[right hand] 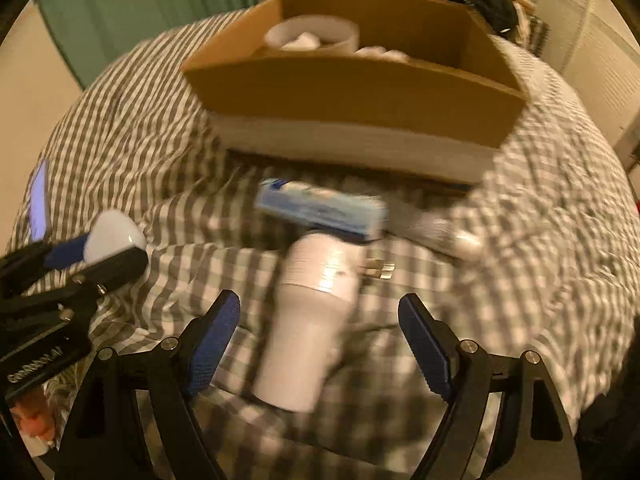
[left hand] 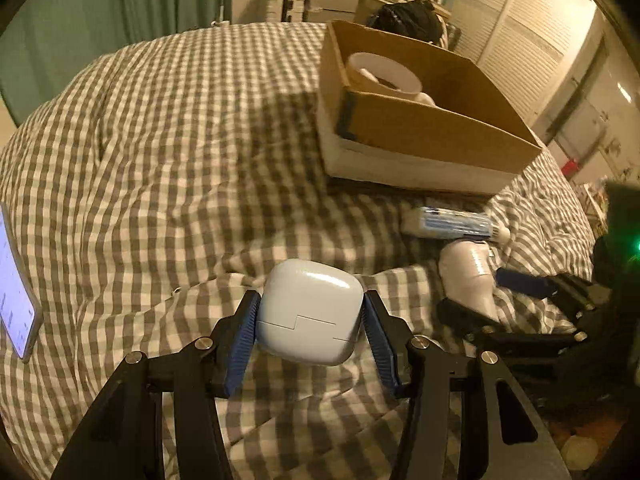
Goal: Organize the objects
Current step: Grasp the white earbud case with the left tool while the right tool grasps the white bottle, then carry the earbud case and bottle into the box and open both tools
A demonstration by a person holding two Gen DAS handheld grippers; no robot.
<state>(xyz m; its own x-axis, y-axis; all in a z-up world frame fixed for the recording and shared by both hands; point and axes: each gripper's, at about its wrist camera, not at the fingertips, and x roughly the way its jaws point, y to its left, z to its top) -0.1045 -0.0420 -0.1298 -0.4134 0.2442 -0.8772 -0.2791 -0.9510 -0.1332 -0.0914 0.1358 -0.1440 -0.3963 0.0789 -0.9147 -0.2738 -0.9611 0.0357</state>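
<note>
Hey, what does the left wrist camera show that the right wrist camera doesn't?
Only the left wrist view shows the case's seam and the left gripper shut on the white earbud case.

Only the right wrist view shows the metal plug prongs and the right gripper open around the white charger.

Both show the cardboard box, the blue-and-white tube and the checkered bedspread.

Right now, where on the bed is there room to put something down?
The big bare patch of checked blanket lies between the phone and the cardboard box. It is crowded in front of the box, where the blue tube and white charger lie close together by the right gripper.
</note>
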